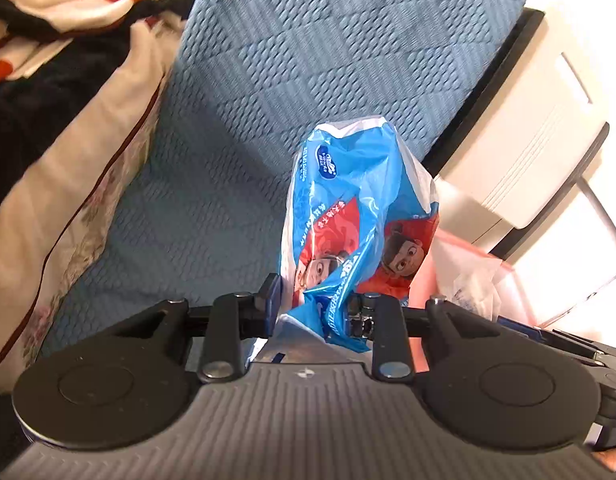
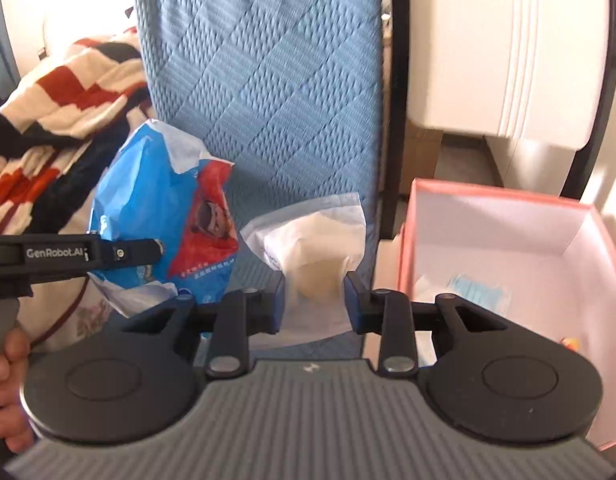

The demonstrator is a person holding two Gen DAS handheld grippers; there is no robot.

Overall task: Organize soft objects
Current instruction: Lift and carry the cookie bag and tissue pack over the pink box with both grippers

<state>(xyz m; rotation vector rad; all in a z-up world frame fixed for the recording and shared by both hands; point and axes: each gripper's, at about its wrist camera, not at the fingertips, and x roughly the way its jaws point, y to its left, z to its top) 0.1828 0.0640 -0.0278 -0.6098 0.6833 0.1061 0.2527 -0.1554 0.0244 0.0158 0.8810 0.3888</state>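
My left gripper is shut on a crumpled blue and red plastic pack with cartoon faces, held up above the blue quilted bedcover. The same pack shows in the right wrist view at the left, with the left gripper's arm across it. My right gripper is shut on a soft white pouch that bulges between its blue pads. A pink box with a white inside stands open to the right of it.
A blue face mask and small white items lie in the pink box, whose corner shows behind the pack. A red, white and black blanket and a floral pillow lie at the left. White furniture stands at the right.
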